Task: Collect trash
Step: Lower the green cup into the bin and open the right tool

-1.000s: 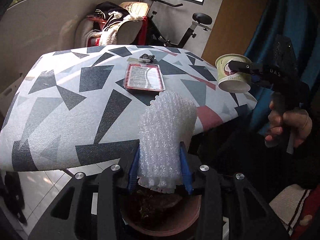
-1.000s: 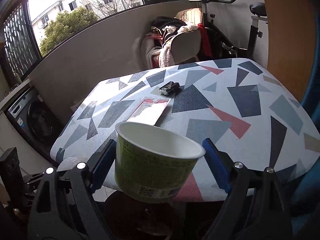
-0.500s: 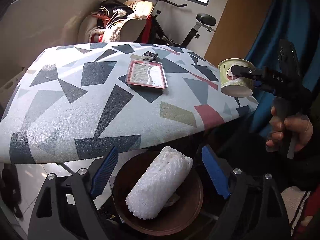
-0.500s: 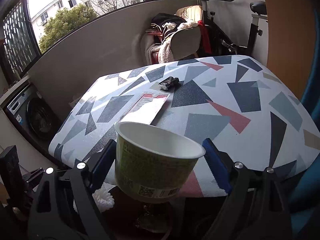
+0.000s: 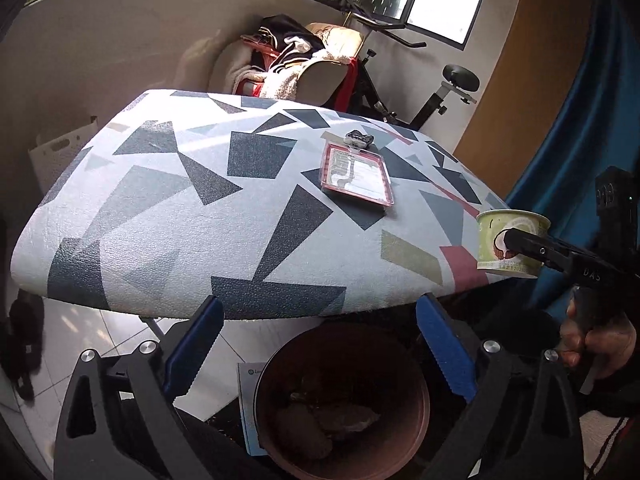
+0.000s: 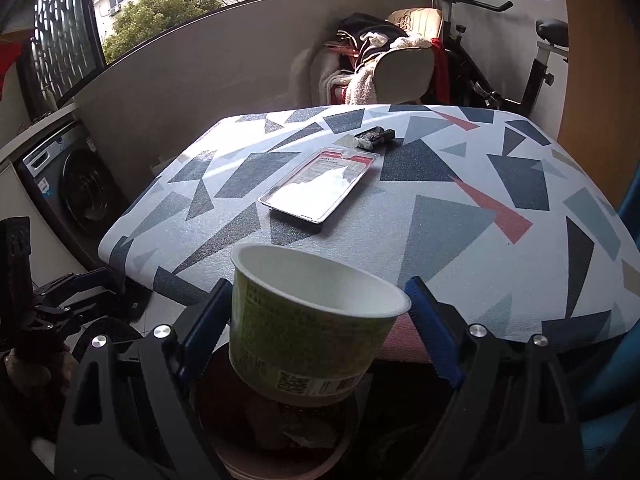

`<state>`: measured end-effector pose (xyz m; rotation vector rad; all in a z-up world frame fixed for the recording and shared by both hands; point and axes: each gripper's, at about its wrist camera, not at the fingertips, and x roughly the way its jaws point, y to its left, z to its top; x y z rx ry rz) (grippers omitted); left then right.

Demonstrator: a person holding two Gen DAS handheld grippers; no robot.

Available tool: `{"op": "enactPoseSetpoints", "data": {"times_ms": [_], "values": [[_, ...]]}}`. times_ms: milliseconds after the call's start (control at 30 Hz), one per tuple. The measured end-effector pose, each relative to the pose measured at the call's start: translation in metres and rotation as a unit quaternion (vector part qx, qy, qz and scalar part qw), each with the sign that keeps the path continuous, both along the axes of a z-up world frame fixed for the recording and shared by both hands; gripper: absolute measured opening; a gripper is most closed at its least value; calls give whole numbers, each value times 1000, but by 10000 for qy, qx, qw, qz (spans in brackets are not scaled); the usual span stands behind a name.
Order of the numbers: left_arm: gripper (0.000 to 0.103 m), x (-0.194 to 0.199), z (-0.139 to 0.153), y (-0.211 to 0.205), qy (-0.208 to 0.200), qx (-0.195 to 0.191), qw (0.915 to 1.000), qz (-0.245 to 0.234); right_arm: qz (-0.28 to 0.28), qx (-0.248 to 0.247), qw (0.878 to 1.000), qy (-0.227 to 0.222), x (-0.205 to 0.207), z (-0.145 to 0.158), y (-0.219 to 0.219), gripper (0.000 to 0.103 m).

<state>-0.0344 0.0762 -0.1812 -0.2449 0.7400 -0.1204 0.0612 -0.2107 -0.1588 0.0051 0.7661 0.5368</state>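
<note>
My left gripper (image 5: 316,344) is open and empty above a brown round bin (image 5: 342,404) on the floor, with dark trash inside. My right gripper (image 6: 316,328) is shut on a green paper cup (image 6: 308,332), held upright over the same bin (image 6: 280,440) at the table's near edge. The cup also shows in the left wrist view (image 5: 510,244), with the right gripper (image 5: 532,250) around it. On the patterned table (image 5: 168,216) lie a red-edged plastic blister pack (image 5: 356,178) and a small dark wrapper (image 5: 359,139); both also show in the right wrist view, pack (image 6: 320,188) and wrapper (image 6: 374,137).
A chair piled with clothes (image 6: 384,68) and an exercise bike (image 5: 432,96) stand behind the table. A washing machine (image 6: 64,184) is at the left. A blue curtain (image 5: 580,120) hangs at the right. A white sheet (image 5: 246,400) lies beside the bin.
My left gripper opened and let the bubble wrap roll drop into the bin, then rose and pulled back. The roll is out of sight now. The right gripper keeps the cup.
</note>
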Motion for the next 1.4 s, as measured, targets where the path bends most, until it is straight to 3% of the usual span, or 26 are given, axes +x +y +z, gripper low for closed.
{"op": "enactPoseSetpoints", "data": {"times_ms": [200,533,1233,1300,1400], "values": [[95,3,-5,11,153,-136,9995,239,414,-278,9982,342,-17,-29,26,86],[95,6,-12,11,304,-117,9991,276,1005,-678,9914,502,-33,-46,53,86],[95,8,-16,14,398,-180,9985,327,1130,-848,9871,757,-33,-59,59,87],[95,8,-16,14,395,-177,9985,321,1083,-858,9874,766,-32,-59,58,93],[95,8,-16,14,394,-178,9985,321,1001,-836,9884,774,-29,-59,56,94]]}}
